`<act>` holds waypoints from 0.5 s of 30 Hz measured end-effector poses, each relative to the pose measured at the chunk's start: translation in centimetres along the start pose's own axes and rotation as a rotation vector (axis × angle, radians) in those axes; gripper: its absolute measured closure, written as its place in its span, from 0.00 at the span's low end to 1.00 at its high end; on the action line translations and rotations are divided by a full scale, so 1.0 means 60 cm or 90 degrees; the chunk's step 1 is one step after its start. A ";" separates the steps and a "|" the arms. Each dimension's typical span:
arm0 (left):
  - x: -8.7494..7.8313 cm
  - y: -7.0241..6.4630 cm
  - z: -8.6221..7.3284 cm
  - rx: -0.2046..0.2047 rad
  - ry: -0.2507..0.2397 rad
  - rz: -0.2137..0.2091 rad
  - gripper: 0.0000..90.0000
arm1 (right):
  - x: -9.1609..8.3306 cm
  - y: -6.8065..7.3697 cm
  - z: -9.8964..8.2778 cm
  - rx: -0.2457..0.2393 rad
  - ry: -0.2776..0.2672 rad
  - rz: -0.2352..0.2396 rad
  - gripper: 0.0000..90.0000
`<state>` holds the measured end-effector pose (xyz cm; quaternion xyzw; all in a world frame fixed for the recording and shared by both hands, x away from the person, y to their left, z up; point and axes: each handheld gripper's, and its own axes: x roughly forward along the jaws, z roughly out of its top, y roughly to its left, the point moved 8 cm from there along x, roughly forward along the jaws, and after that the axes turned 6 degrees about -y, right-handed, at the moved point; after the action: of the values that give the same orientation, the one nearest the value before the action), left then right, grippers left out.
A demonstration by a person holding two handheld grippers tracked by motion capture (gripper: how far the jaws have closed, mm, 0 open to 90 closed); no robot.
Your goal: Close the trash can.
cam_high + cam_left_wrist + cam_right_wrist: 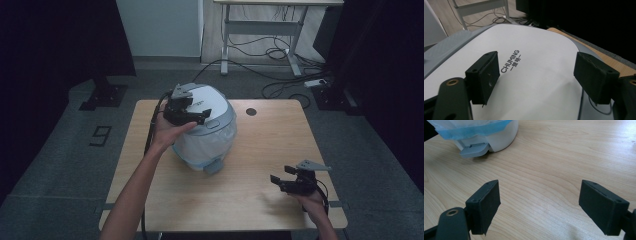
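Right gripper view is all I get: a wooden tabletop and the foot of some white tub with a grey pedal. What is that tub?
Observer: A small round pedal bin with a clear liner bag hanging over its sides.
Operator: Does it have a cover?
Observer: Yes, a white lid with a grey rim, shut on top.
Operator: Where is the other hand?
Observer: The left hand holds the left tool at that lid, on its left side.
Operator: Is it pinching anything?
Observer: No. In the left gripper view its jaws stand wide apart above the lid, either side of the printed brand name.
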<state>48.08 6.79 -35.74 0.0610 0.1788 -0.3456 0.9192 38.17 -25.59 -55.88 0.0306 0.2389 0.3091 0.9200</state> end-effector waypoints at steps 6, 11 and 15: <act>-0.036 -0.004 -0.004 -0.003 -0.022 -0.011 0.22 | -0.001 -0.002 0.001 0.000 -0.002 0.000 0.19; -0.061 -0.006 -0.020 -0.006 -0.027 -0.013 0.21 | -0.001 -0.003 0.003 0.001 -0.002 0.001 0.19; -0.085 -0.011 -0.036 -0.020 -0.043 -0.015 0.21 | 0.000 -0.004 0.003 0.001 -0.003 0.002 0.19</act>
<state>43.45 9.92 -35.83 0.0328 0.1541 -0.3556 0.9213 38.40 -25.76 -55.75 0.0327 0.2372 0.3103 0.9200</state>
